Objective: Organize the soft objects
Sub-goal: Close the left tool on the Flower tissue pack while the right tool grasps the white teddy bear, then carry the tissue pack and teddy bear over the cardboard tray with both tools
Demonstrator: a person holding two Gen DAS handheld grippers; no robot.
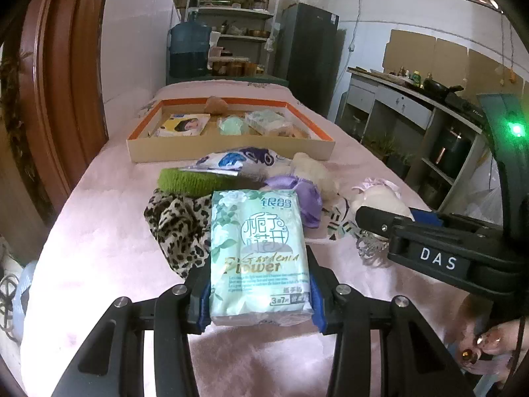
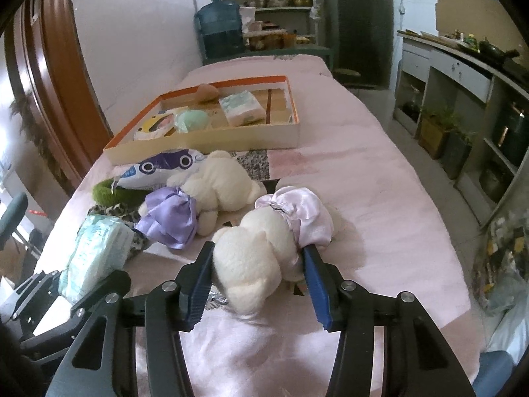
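My left gripper is shut on a pale green tissue pack, held just above the pink blanket; the pack also shows in the right wrist view. My right gripper has its blue pads against both sides of a white plush bear in a pink satin dress. A second white bear in a purple dress lies just beyond. A green knitted band, a leopard-print cloth and a printed pouch lie in the pile. The orange-rimmed box holds several items.
The pink blanket covers the surface, with its right edge dropping to the floor. A counter with shelves stands to the right, a wooden door frame to the left. A water jug and fridge stand behind.
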